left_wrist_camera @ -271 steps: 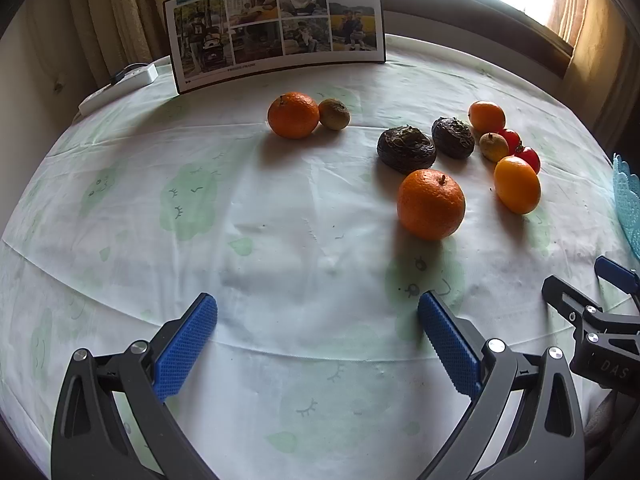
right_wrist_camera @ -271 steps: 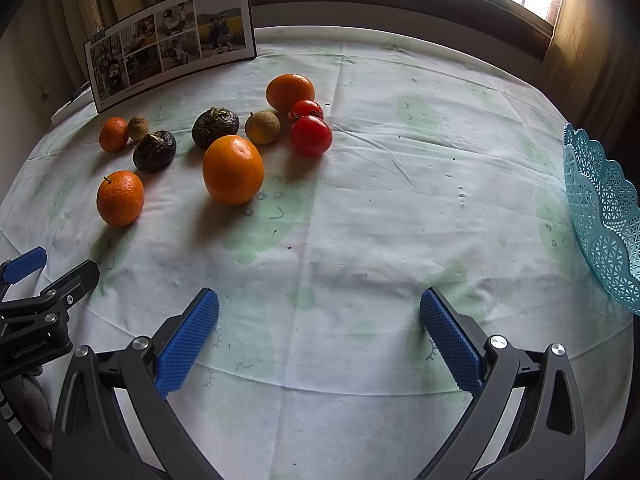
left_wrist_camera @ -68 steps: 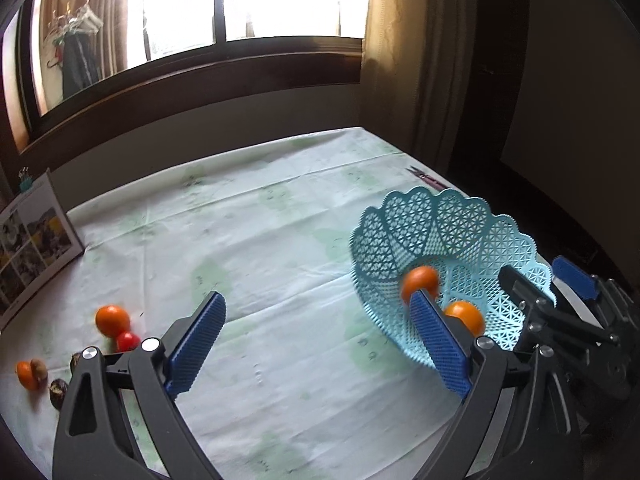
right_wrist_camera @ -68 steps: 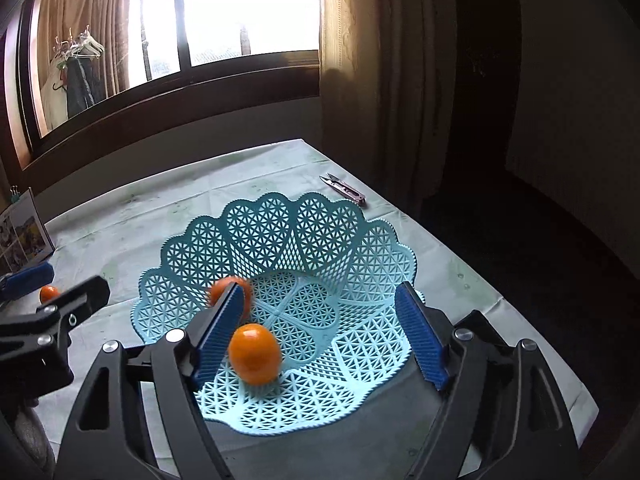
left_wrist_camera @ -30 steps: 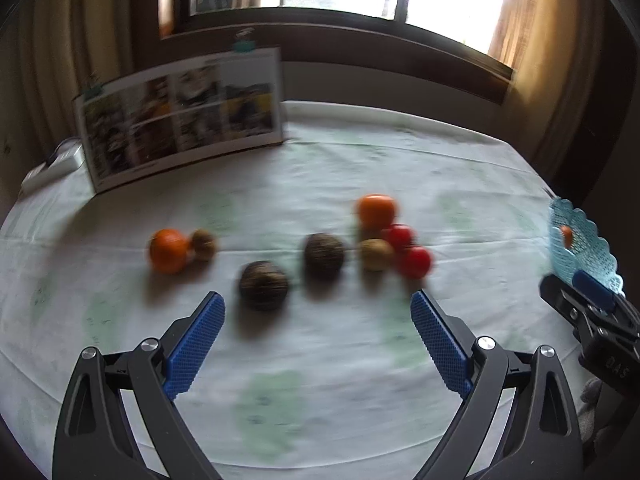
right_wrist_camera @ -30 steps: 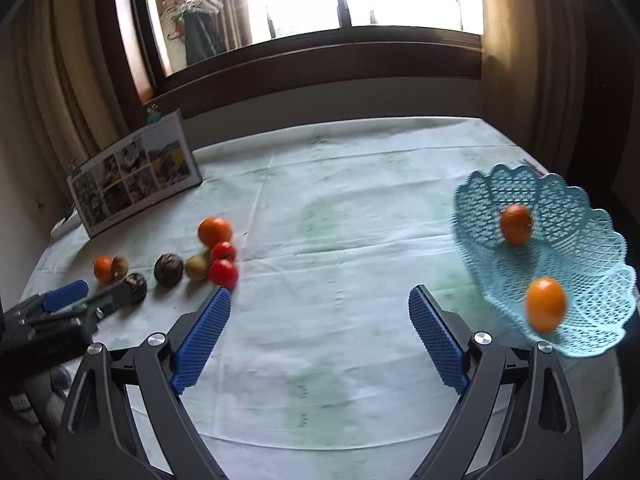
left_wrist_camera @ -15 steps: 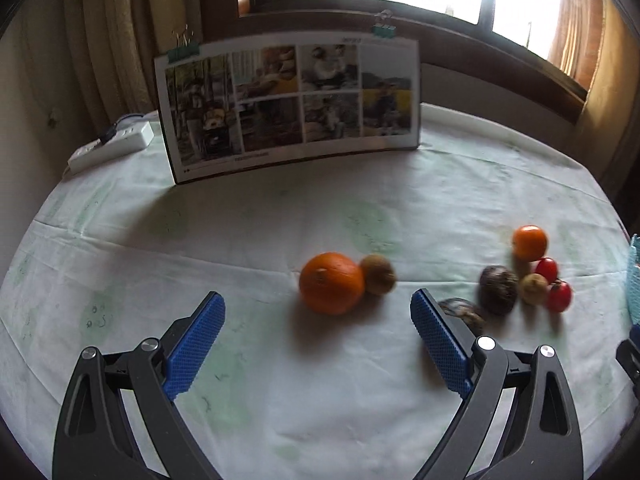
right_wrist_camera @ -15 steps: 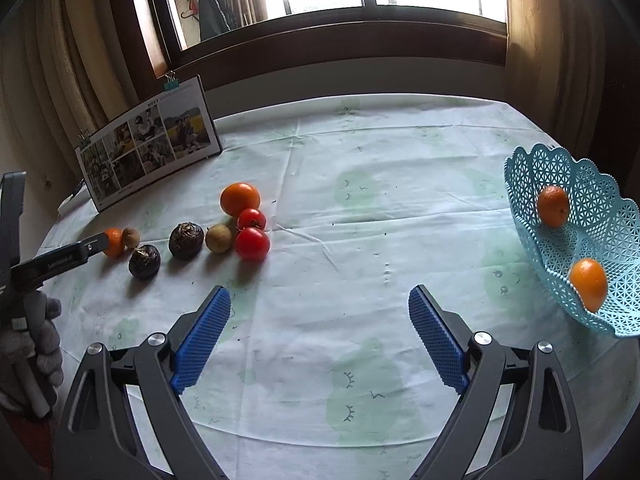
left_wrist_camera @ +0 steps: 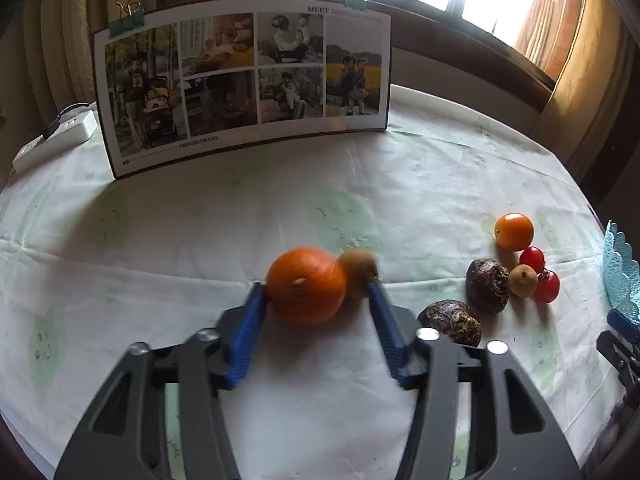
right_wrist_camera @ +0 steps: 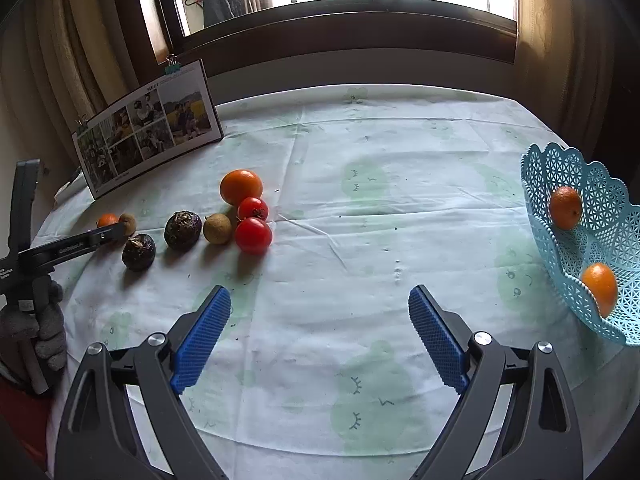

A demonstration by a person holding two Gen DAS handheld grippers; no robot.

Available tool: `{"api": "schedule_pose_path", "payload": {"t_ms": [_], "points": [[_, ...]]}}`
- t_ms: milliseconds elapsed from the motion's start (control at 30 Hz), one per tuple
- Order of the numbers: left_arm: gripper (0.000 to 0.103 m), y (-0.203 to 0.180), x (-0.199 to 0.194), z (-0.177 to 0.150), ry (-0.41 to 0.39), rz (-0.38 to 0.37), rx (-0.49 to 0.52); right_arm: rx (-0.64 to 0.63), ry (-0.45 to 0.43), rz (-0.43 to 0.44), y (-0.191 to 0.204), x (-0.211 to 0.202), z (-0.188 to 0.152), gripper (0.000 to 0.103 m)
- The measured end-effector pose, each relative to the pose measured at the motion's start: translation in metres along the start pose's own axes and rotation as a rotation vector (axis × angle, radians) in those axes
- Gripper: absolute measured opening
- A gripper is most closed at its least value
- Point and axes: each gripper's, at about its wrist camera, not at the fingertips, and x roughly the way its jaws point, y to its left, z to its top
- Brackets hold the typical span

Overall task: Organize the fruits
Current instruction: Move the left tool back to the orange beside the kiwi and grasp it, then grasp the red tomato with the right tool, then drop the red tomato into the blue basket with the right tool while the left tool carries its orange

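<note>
An orange (left_wrist_camera: 306, 286) lies on the tablecloth with a small brown fruit (left_wrist_camera: 358, 268) touching its right side. My left gripper (left_wrist_camera: 315, 287) straddles the orange and its jaws are closing. The left pad (left_wrist_camera: 250, 320) meets the orange; the right pad (left_wrist_camera: 384, 320) is still a gap away from it, its tip by the brown fruit. My right gripper (right_wrist_camera: 319, 292) hangs open over bare cloth, holding nothing. The blue lattice basket (right_wrist_camera: 580, 184) at the right holds two oranges (right_wrist_camera: 565, 207).
Right of the left gripper lie two dark wrinkled fruits (left_wrist_camera: 488, 285), a brown fruit (left_wrist_camera: 523, 280), two tomatoes (left_wrist_camera: 547, 286) and an orange (left_wrist_camera: 514, 231). A photo board (left_wrist_camera: 248, 80) and a power strip (left_wrist_camera: 56, 140) stand at the back. A gloved hand (right_wrist_camera: 44, 332) holds the left gripper.
The left gripper has come forward and down onto the orange, and its jaws have narrowed from wide open to close around it. The right gripper has edged nearer the table, still open.
</note>
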Motion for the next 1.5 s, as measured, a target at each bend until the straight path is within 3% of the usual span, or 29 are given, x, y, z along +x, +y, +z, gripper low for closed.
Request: {"api": "schedule_pose_path", "payload": {"t_ms": [133, 400, 633, 800, 833, 933, 1267, 1333, 1367, 1500], "points": [[0.039, -0.002, -0.008, -0.004, -0.018, 0.001, -0.003, 0.008, 0.014, 0.023, 0.001, 0.004, 0.003, 0.092], [0.038, -0.017, -0.038, -0.001, -0.127, 0.023, 0.033, -0.041, 0.014, 0.038, 0.018, 0.020, 0.020, 0.091], [0.040, -0.009, -0.031, -0.003, -0.106, 0.037, 0.020, -0.055, 0.067, 0.106, 0.033, 0.053, 0.038, 0.063], [0.060, -0.001, -0.022, -0.004, -0.085, 0.023, -0.011, -0.068, 0.099, 0.129, 0.039, 0.071, 0.040, 0.042], [0.062, 0.000, -0.021, -0.004, -0.083, 0.019, -0.014, -0.066, 0.109, 0.137, 0.038, 0.073, 0.040, 0.036], [0.065, 0.002, -0.018, -0.003, -0.072, 0.012, -0.026, -0.056, 0.108, 0.159, 0.036, 0.071, 0.038, 0.030], [0.065, 0.000, -0.009, -0.002, -0.034, -0.004, -0.015, -0.051, 0.034, 0.163, 0.030, 0.043, 0.043, 0.030], [0.057, -0.004, -0.007, -0.003, -0.026, 0.005, 0.002, -0.046, 0.020, 0.150, 0.026, 0.036, 0.043, 0.030], [0.048, -0.005, -0.005, -0.004, -0.019, 0.002, 0.011, -0.042, 0.014, 0.144, 0.024, 0.034, 0.042, 0.030], [0.040, -0.007, -0.006, -0.005, -0.014, 0.003, 0.020, -0.005, -0.007, 0.128, 0.011, 0.023, 0.041, 0.030]]}}
